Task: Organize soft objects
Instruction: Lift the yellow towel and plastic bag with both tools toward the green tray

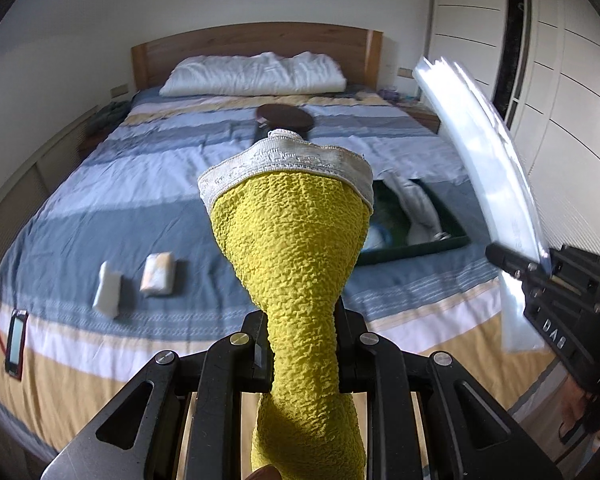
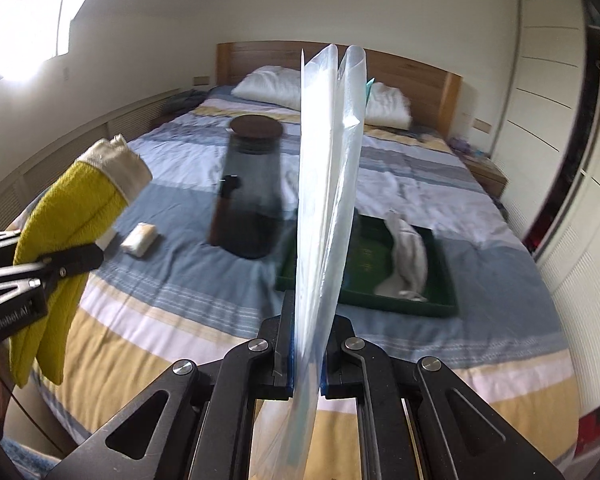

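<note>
In the left wrist view, the left gripper (image 1: 302, 344) is clamped narrow on a yellow sock (image 1: 296, 248) of nubbly, crinkled knit; its white ribbed cuff (image 1: 288, 166) flares out above the black fingers, and the toe end hangs below them. At the right edge, the right gripper (image 1: 540, 270) pinches a clear plastic bag (image 1: 488, 156), a smooth curved sheet standing upward. Below, on the striped bedspread (image 1: 100, 184), two small white folded bundles (image 1: 136, 280) lie side by side, and a dark green tray (image 1: 440, 244) holds pale cloth.

In the right wrist view, the right gripper (image 2: 306, 360) is shut on the thin, glossy bag (image 2: 328, 184), which rises upright in loose folds. The left gripper (image 2: 74, 260) at the left edge grips the doubled sock (image 2: 60, 216). Beyond stand a smoked-glass jar (image 2: 252, 192) with a round dark lid and the tray (image 2: 432, 304), a white sock (image 2: 408, 256) crumpled inside.
</note>
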Action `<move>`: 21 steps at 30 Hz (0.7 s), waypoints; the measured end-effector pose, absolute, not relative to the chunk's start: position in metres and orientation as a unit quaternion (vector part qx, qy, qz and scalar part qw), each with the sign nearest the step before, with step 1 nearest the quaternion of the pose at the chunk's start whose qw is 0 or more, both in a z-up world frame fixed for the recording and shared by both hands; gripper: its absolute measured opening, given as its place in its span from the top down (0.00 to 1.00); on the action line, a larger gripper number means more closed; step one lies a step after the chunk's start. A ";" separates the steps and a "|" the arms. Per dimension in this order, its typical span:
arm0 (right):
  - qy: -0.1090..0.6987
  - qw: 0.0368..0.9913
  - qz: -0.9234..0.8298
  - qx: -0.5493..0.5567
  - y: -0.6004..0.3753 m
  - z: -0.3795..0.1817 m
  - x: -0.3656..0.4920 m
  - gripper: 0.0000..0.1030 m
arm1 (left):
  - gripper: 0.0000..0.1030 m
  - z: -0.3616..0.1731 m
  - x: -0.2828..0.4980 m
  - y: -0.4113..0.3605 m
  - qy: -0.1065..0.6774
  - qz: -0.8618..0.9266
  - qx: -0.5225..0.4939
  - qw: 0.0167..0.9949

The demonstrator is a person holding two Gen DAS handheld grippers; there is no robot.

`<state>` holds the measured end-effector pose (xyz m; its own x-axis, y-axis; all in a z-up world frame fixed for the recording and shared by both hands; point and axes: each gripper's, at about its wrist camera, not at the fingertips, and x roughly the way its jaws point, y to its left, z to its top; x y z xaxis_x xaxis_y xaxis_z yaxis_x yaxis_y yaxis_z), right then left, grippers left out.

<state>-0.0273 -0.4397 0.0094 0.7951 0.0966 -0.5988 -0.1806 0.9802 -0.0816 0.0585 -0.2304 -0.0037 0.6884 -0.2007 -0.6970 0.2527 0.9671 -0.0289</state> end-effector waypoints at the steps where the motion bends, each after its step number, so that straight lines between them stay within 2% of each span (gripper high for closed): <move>1: 0.313 0.945 0.067 -0.064 -0.446 0.008 -0.028 0.93 | 0.84 -0.003 0.062 -0.239 0.373 -0.127 0.038 0.918; 7: 0.324 0.943 0.053 -0.046 -0.466 -0.002 -0.027 0.93 | 0.84 -0.005 0.075 -0.272 0.377 -0.142 0.043 0.914; 21: 0.389 0.921 0.032 0.012 -0.528 -0.054 0.024 0.93 | 0.84 -0.070 0.108 -0.322 0.451 -0.148 0.063 0.878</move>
